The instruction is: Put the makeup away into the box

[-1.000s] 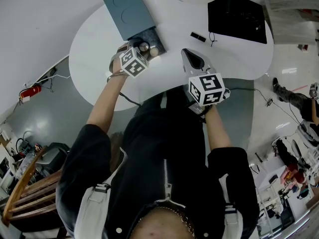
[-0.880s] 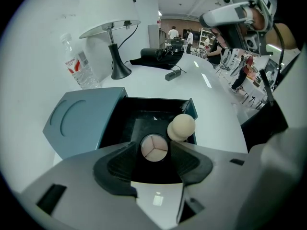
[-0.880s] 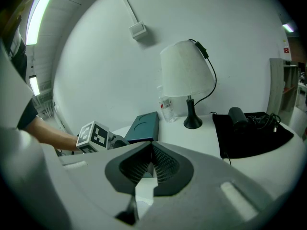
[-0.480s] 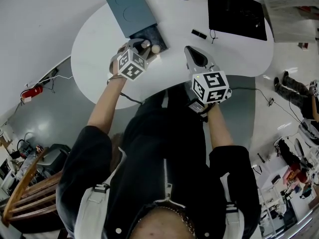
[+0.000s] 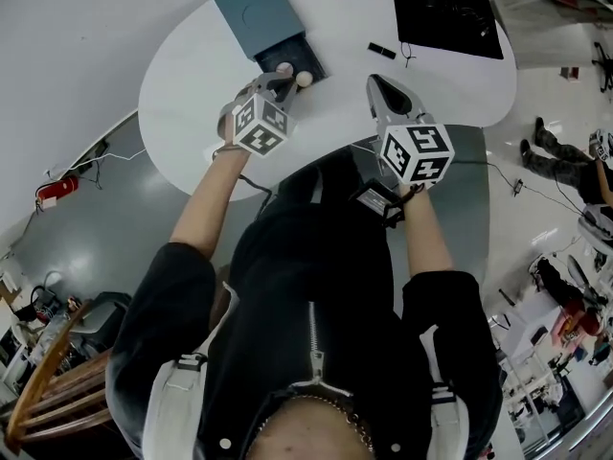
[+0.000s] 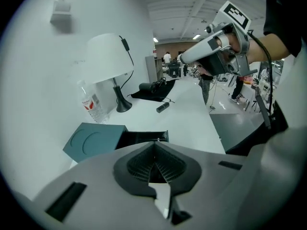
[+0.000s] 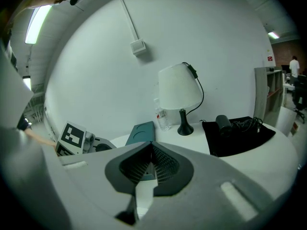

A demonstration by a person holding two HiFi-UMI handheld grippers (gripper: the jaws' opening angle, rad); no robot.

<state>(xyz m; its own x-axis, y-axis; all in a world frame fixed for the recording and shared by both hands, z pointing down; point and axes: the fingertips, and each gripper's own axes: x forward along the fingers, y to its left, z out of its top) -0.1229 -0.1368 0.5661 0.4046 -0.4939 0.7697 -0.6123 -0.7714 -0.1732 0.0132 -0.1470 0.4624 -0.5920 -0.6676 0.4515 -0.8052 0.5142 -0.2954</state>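
A person in a dark zip jacket is standing at a white oval table (image 5: 187, 103), holding a two-jaw gripper in each hand. The left gripper (image 5: 281, 82) is hovering just in front of a teal rectangular box (image 5: 251, 6) that is sitting at the table's far left, its dark inner tray (image 5: 295, 54) standing open at the near end. This gripper's jaws have just been closing and are now pressed together with nothing between them.

Two small round beige makeup pieces (image 5: 284, 68) are sitting at the near edge of the tray, just beyond the left gripper's tips. Whether the right-hand one is resting inside the tray or on its rim cannot be told.

The right gripper (image 5: 376, 84) is pointing toward the far side of the table, to the right of the box and not touching it. Its jaws are likewise clenched on nothing. A slim black makeup stick (image 5: 381, 51) is lying on the bare tabletop beyond the right gripper, between the box and a black cloth mat (image 5: 450, 17). A black hair dryer (image 7: 222, 122) and a coiled cord are resting on that mat.

Beside the mat, a lamp with a white shade and black base (image 6: 109, 56) is standing against the white wall. A clear plastic water bottle with a red label (image 6: 91, 104) is standing next to it, just behind the box.
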